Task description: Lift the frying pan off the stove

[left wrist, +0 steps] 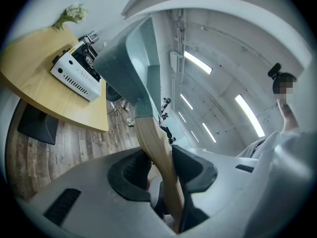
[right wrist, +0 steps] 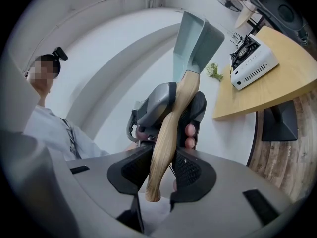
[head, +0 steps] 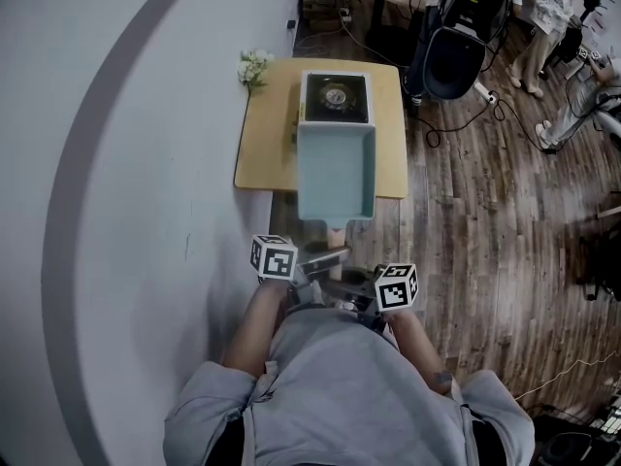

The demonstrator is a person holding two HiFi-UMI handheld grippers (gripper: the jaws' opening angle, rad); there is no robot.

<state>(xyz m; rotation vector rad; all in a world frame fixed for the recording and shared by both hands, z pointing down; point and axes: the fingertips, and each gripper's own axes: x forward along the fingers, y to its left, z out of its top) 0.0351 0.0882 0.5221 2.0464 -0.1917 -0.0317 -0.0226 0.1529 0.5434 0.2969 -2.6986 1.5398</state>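
Frying pan (head: 335, 168), the pale teal rectangular one with a light wooden handle (right wrist: 166, 133), is up in the air, clear of the white portable gas stove (head: 336, 97) on the light wooden table (head: 267, 134). Left gripper (left wrist: 162, 168) and right gripper (right wrist: 162, 171) are both clamped on that handle, the right one near its very end. My worry: all the weight hangs out front, so the smooth wood could twist or slip between the pads and the pan dips onto the stove.
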